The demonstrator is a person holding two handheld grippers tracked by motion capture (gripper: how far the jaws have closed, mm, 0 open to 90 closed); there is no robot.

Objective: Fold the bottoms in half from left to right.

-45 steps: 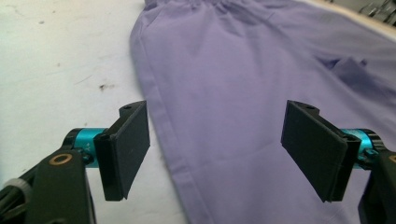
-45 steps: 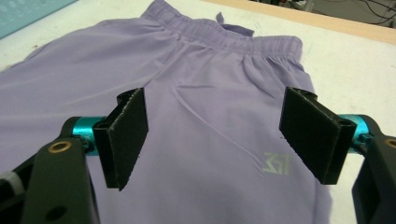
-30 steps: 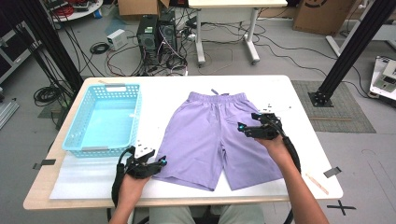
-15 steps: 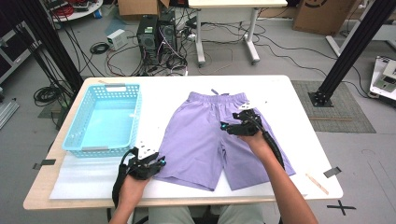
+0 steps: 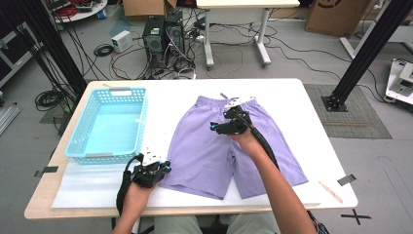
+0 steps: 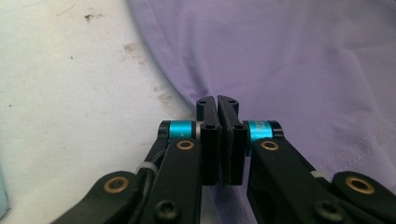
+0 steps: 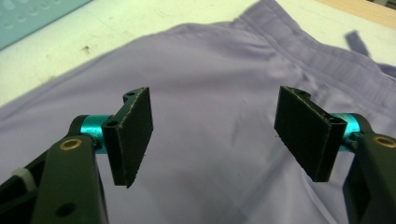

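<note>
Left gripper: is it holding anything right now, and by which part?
The left gripper is shut on the purple fabric shorts, pinching the outer side edge of one leg near its hem. The right gripper hovers open over the shorts, holding nothing.

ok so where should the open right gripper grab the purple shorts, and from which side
Probably the waistband of the purple shorts, at their far edge. The shorts lie flat, so bare cloth gives little to pinch, while the gathered band is thicker. The right gripper hangs open over the upper middle; come down from above and slide one jaw under the band's edge.
</note>
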